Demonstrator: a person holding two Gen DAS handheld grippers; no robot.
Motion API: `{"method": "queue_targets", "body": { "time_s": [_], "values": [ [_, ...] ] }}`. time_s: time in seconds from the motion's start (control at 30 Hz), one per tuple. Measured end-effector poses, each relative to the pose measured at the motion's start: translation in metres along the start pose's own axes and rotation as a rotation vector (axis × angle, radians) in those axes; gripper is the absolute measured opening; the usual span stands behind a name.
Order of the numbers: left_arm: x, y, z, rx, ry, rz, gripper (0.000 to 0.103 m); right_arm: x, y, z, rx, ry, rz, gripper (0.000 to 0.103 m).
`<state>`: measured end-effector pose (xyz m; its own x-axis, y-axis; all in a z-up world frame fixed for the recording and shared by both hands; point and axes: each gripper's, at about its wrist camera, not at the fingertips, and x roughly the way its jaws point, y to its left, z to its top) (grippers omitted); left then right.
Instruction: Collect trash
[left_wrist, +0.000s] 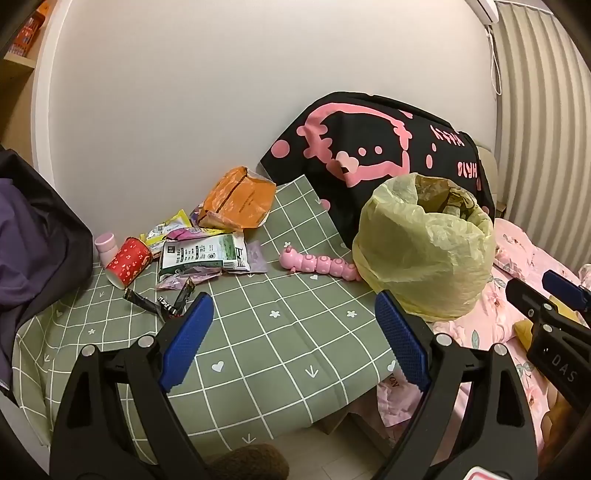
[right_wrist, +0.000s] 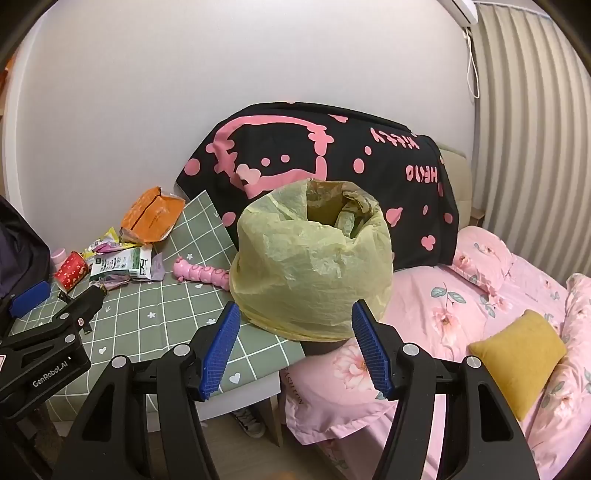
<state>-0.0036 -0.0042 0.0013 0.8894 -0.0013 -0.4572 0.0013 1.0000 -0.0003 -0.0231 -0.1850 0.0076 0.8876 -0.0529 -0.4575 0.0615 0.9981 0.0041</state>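
Left gripper (left_wrist: 293, 334): I see it wide, empty.
Right gripper (right_wrist: 295, 347): wide, empty, bin bag (right_wrist: 312, 262) just ahead.
Wrappers (left_wrist: 201, 247): ahead-left of my left gripper.
Risk: nudging bag could topple it; thin wrappers may slip.

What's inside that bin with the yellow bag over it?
Looking into the yellow-lined bin, only the crumpled liner and some greenish scraps near the rim show. The bag's folds hide anything lower down, so I cannot tell how full it is.
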Motion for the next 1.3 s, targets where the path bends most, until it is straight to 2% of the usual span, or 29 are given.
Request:
{"method": "queue_targets", "body": {
  "time_s": [1.3],
  "values": [
    [-0.0008,-0.0005,0.0016,0.000,-0.004,-0.008,0.085,-0.0009,-0.0014,0.0017,0.003,-0.005,-0.001,0.059]
  ]
}}
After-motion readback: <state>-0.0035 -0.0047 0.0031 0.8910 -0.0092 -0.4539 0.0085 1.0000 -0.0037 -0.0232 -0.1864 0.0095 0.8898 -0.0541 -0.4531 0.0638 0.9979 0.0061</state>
